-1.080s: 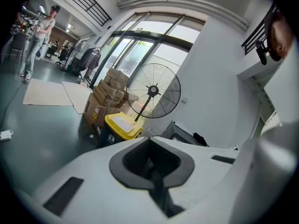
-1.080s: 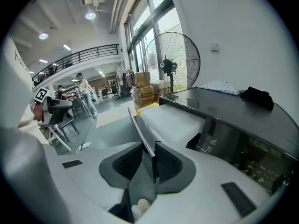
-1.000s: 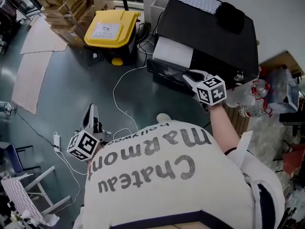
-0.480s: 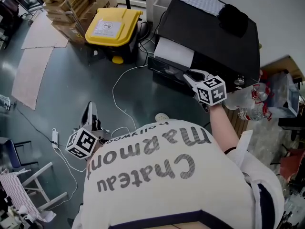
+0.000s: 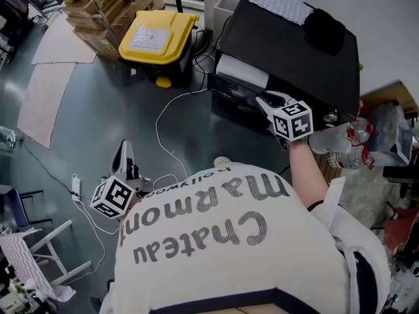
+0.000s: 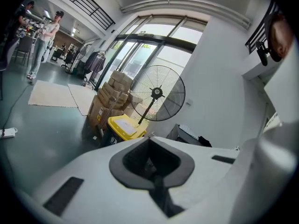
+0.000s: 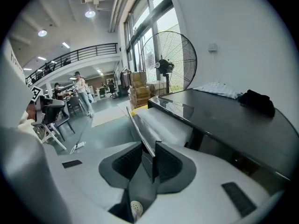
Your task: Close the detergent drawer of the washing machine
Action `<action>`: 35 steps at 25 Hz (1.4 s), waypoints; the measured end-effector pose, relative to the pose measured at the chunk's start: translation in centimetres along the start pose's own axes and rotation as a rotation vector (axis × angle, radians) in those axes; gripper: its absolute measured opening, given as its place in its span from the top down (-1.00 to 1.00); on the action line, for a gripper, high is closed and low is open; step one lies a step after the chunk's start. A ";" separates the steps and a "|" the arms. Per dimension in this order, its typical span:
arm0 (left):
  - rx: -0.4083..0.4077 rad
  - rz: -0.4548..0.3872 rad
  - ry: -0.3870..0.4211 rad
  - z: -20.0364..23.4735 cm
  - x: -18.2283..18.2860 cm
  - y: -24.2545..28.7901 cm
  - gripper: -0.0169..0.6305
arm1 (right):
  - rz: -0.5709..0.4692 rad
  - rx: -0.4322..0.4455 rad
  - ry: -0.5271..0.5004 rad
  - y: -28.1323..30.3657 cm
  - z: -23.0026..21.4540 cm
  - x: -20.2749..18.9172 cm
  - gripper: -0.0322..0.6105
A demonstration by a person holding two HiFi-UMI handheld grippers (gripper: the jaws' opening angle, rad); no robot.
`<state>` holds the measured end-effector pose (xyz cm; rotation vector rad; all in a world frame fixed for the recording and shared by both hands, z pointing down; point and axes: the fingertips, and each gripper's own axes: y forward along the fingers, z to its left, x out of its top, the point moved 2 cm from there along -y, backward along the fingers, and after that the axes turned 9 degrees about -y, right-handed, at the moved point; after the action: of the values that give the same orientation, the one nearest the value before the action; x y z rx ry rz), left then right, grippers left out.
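Observation:
The black washing machine (image 5: 294, 51) stands at the upper right of the head view. Its white detergent drawer (image 5: 241, 70) sticks out of the front on the left. My right gripper (image 5: 263, 101) is at the drawer's front. In the right gripper view the drawer's thin dark front panel (image 7: 139, 127) stands between the pads of my right gripper (image 7: 148, 149), which press on it. The white drawer body (image 7: 163, 125) runs back under the machine's black top (image 7: 233, 120). My left gripper (image 5: 126, 152) hangs low over the floor, far from the machine. Its pads (image 6: 154, 171) meet with nothing between them.
A yellow-lidded bin (image 5: 157, 34) and cardboard boxes (image 5: 98, 5) stand left of the machine, with a floor fan (image 6: 158, 93) behind. A white cable (image 5: 162, 129) and power strip (image 5: 76, 190) lie on the floor. A black cloth (image 5: 325, 30) lies on the machine. Plastic bottles (image 5: 347, 142) sit at its right.
My right gripper has moved a little toward the machine with the drawer front in it, and less of the white drawer shows. The left gripper has stayed put.

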<state>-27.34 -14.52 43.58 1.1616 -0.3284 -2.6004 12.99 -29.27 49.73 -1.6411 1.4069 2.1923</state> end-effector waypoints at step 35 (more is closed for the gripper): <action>0.038 -0.019 -0.002 0.8 1.2 0.8 0.92 | 0.008 -0.071 0.021 1.8 -4.0 1.5 0.54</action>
<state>-28.55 -15.65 43.50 1.1806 -0.3698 -2.6229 14.31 -33.70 49.58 -1.6890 1.3582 2.2613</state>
